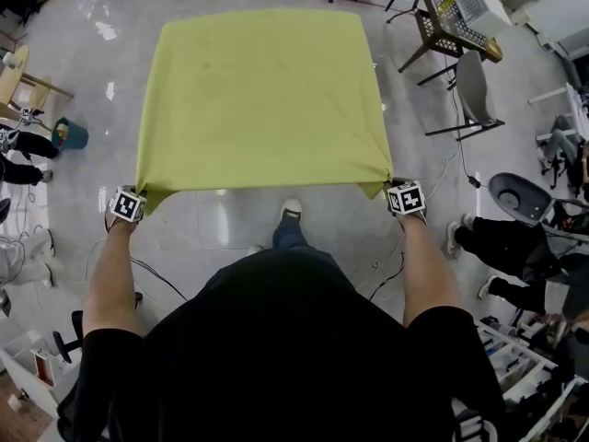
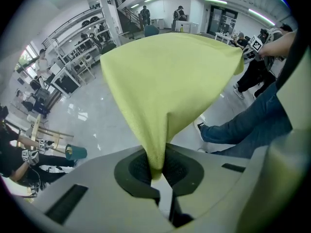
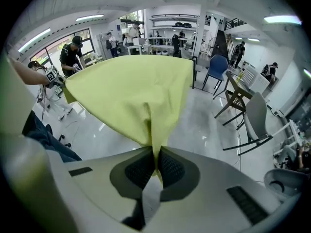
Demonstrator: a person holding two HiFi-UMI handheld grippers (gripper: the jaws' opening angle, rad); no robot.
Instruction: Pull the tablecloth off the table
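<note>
**Yellow-green cloth pinched at both near corners**

The yellow-green fabric tablecloth [image 1: 262, 99] is lying spread out flat ahead of the person, covering the table so fully that nothing of the table is showing. It is reading as nearly square, with no clear long axis. Its near edge is running side to side, drawn taut, and the sheet is stretching away from the person toward its far edge. Both near corners are tapering into points aimed down and outward.

At the cloth's near left corner, the left gripper [image 1: 127, 205] is pointing steeply down, its jaws closed tight on the corner tip, which is bunching into a narrow fold between the dark ribbed pads. At the near right corner, the right gripper [image 1: 405, 198] is doing the same, its jaws clamping a thin pleat of the fabric.

Just below the cloth's near edge, the person's white-toed shoe [image 1: 291, 210] is standing on the glossy grey floor [image 1: 221, 228]. Beyond the cloth's right side a grey plastic chair [image 1: 474, 86] and a wooden lattice chair [image 1: 446, 21] are standing apart from it. Off its left side a teal bucket [image 1: 72, 134] is sitting on the floor.
</note>
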